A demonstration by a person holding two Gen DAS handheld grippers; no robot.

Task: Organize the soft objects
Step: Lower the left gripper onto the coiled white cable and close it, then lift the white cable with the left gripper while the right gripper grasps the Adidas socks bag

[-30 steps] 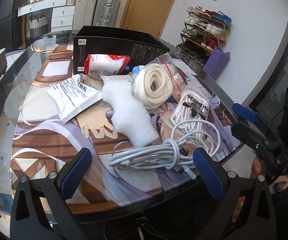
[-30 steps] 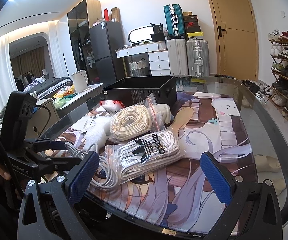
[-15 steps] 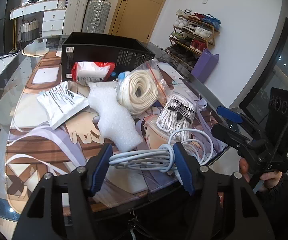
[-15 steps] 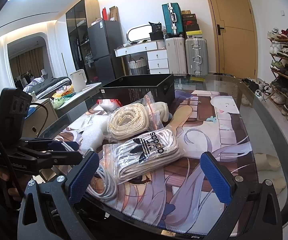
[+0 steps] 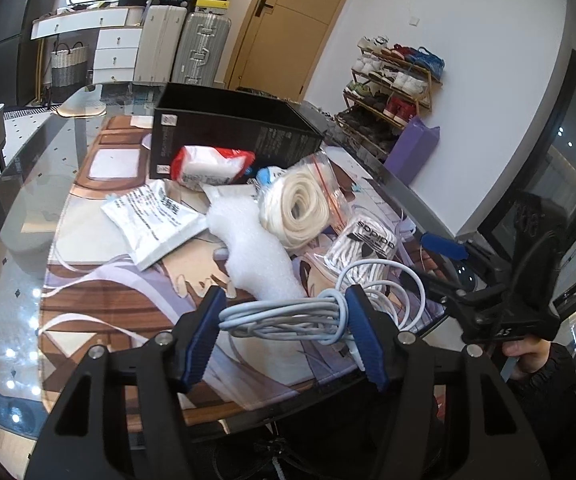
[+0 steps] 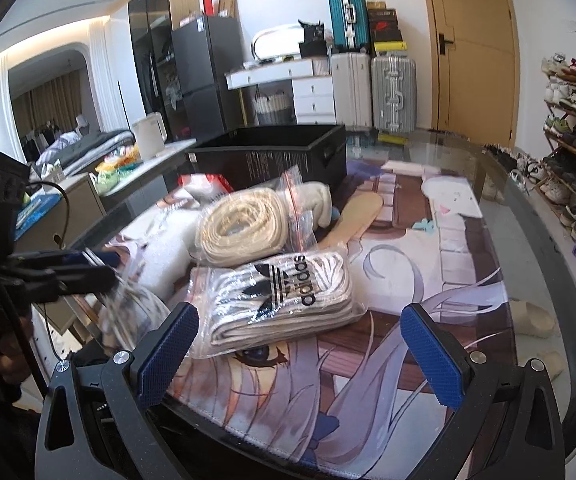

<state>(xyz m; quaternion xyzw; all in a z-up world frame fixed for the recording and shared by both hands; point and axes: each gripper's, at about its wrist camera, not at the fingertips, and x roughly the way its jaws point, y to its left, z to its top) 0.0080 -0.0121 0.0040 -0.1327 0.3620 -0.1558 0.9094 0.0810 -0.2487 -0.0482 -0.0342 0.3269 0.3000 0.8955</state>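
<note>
1. The round glass table (image 6: 536, 240) has a printed anime-style mat (image 6: 448, 264) on it. The far-right half of the mat is bare, so that's the open room. The pile sits on the near-left part, close to the table edge.
2. A black open-top cardboard box (image 5: 224, 128) stands at the back of the pile, with a red-and-white soft packet (image 5: 208, 166) leaning on its front.
3. A bumpy white foam sheet (image 5: 256, 252) lies mid-pile, next to a flat white printed pouch (image 5: 154, 220).
4. A cream rope coil in a clear zip bag (image 6: 244, 228) rests beside a crinkly clear pack of striped adidas socks (image 6: 284, 300).
5. The left gripper (image 5: 284, 320) has its blue ribbed pads pinched on the bundled white charging cable (image 5: 288, 314), right at the near edge of the mat. Those jaws have just been closing: a second back they stood wide with the cable lying loose ahead of them.
6. The right gripper (image 6: 300, 348) is spread wide, nothing between its pads, hovering just in front of the sock pack, same as before.
</note>
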